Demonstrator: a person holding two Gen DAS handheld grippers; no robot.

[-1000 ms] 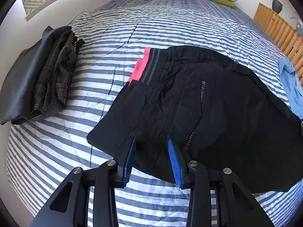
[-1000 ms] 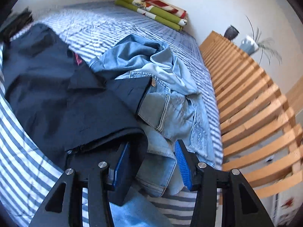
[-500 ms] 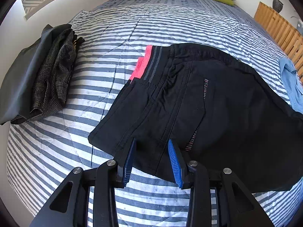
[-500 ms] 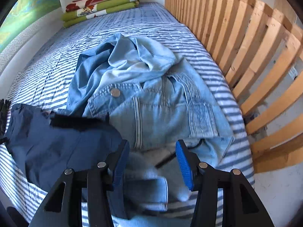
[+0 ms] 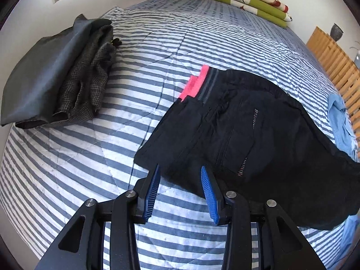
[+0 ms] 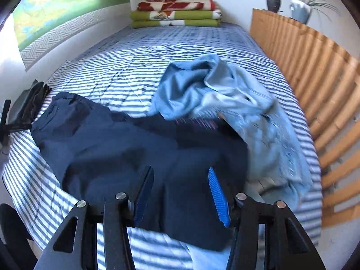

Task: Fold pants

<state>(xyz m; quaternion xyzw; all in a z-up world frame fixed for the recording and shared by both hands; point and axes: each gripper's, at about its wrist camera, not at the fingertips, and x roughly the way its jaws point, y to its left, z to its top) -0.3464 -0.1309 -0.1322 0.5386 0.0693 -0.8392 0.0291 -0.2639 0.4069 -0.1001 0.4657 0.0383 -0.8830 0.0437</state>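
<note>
Before pinching anything, line up on the black pants (image 5: 247, 135): spread flat on striped bedspread (image 5: 90, 168), near edge directly under and just ahead of left gripper (image 5: 180, 166) tips, pink waistband (image 5: 195, 83) farther ahead and slightly left. Left gripper released, jaws just eased a bit wider, cloth below the gap but not clamped. Right gripper (image 6: 180, 167) also released, hovering over the same pants, dark fabric beneath both fingers, nothing gripped; view blurred, so exact edge under it hard to call. Likely step: taking the near edge at two spots for a fold. Drop straight down, catch the edge layers only, keep both grips in line along that edge, lift together to avoid a skewed crease. Watch the denim garment (image 6: 225, 94) ahead-right of right gripper, lying over the pants' far side; avoid snagging it. Folded dark pile (image 5: 56, 78) well left of left gripper, out of the way.
</note>
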